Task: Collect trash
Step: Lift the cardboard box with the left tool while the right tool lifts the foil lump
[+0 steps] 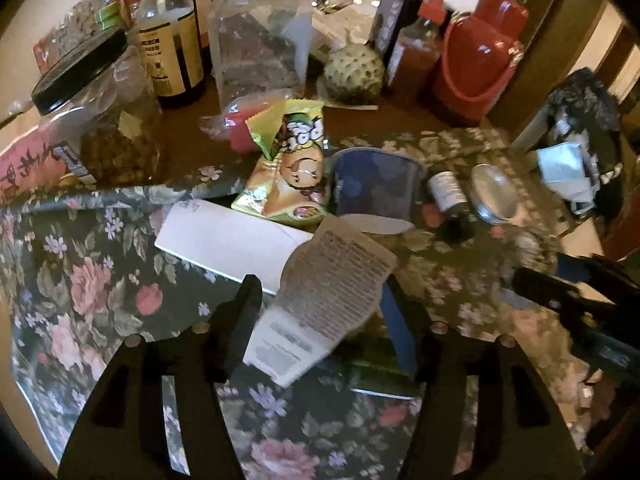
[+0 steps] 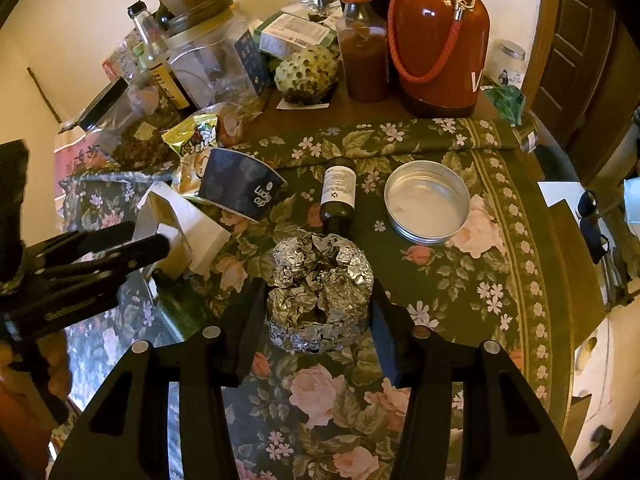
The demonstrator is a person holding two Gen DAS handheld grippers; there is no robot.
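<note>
A white paper carton [image 1: 224, 240] lies on the floral tablecloth [image 1: 80, 280], its printed flap [image 1: 336, 280] sticking up. My left gripper [image 1: 322, 284] is open around that flap, with a gap showing at the left finger. From the right wrist view the left gripper [image 2: 150, 236] is at the carton [image 2: 200, 232]. My right gripper [image 2: 319, 286] is shut on a crumpled foil ball [image 2: 320, 280], which fills the space between both pads. Behind the carton lie a green snack bag [image 1: 288, 168] and a tipped blue paper cup [image 1: 372, 188].
A small dark bottle [image 2: 338, 196] and a round metal tin [image 2: 428, 200] lie beyond the foil. At the back stand jars [image 1: 100, 120], glass bottles [image 1: 168, 48], a custard apple [image 2: 306, 74], a red sauce bottle [image 2: 364, 52] and a red flask [image 2: 440, 40]. The table edge [image 2: 568, 280] curves at right.
</note>
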